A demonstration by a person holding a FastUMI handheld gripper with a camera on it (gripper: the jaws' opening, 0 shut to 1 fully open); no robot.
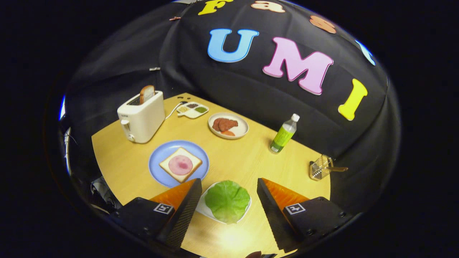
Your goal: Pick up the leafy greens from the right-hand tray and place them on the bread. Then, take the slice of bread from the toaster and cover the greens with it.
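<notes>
The greens [227, 200], a single crinkled leaf, lie flat on a small white tray [202, 209] at the near edge of the table [244, 161]. The leaf is roughly round, a little wider left to right than near to far, so it has no clear pointing end. It sits between the fingers of the gripper [228, 191], whose jaws are spread wide, one finger on each side of the tray; neither finger touches the leaf.

Just beyond the left finger is a blue plate [157, 168] with a slice of bread [180, 165] lying flat on it, one corner turned toward the gripper. A round pink slice of meat [180, 165] lies on top of the bread. Farther left and back stands a white toaster [141, 118] with a second slice [147, 94] standing upright in its slot, its top sticking out.

Behind the toaster, at the far edge, is a divided dish [193, 109] with small portions in its compartments. Right of that is a pale plate [241, 133] holding brown and reddish pieces of food. Farther right stands a bottle [284, 134] with a green label and white cap, leaning slightly in the fisheye view. Near the table's right edge is a small wire basket [321, 167] with a handle pointing right.

The table is light wood, well lit at the near edge. Black cloth closes in the booth behind and on both sides.
</notes>
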